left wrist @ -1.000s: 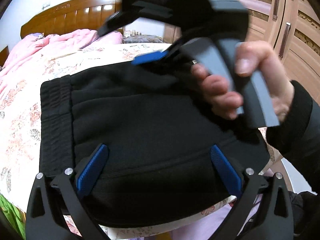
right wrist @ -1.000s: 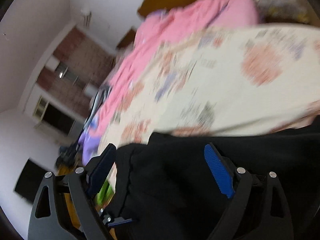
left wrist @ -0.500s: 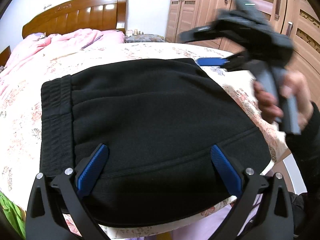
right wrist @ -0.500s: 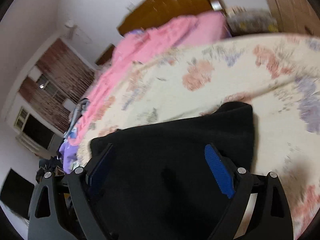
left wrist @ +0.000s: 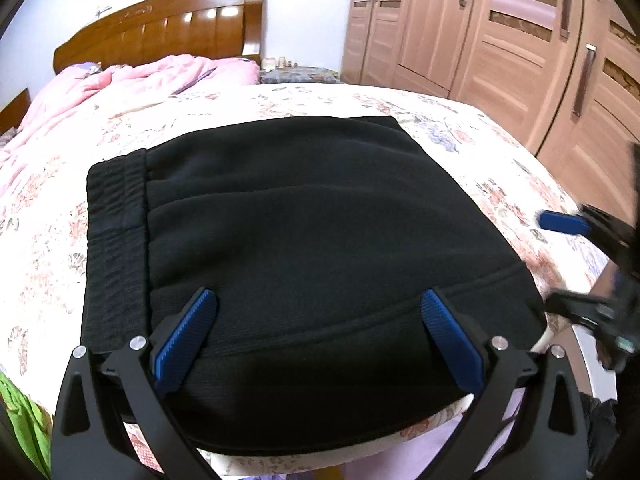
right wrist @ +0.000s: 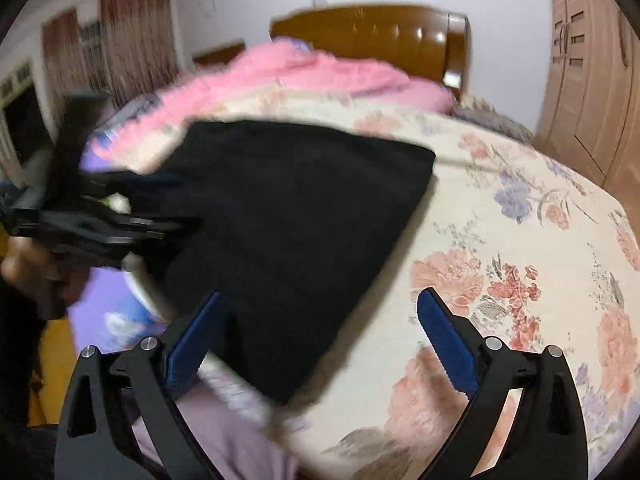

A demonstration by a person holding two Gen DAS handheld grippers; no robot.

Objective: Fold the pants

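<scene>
The black fleece pants [left wrist: 304, 240] lie folded into one compact, roughly square bundle in the middle of the left wrist frame, resting flat on the floral bedspread [left wrist: 460, 136] near the bed's lower edge. Their ribbed waistband [left wrist: 116, 240] runs down the bundle's left side, and a stitched seam curves across the lower part of the cloth. In the right wrist view the same single bundle [right wrist: 292, 232] fills the centre-left of the frame, somewhat blurred. The left gripper [left wrist: 320, 336] sits at the bottom of its frame, its two blue-padded fingers spread wide over the near edge of the pants, with cloth between them but no pad visibly pressing. The right gripper [right wrist: 320, 336] is at the bottom of its own frame, its jaws opening wide, the left pad over the bundle's corner and the right over bare bedspread, gripping nothing; it also shows at the right edge of the left view [left wrist: 592, 256]. Beyond the pants lie one heaped pink quilt [left wrist: 120, 88] at upper left, one wooden headboard [left wrist: 168, 28] behind it, and a wooden wardrobe [left wrist: 500, 28] at upper right.
</scene>
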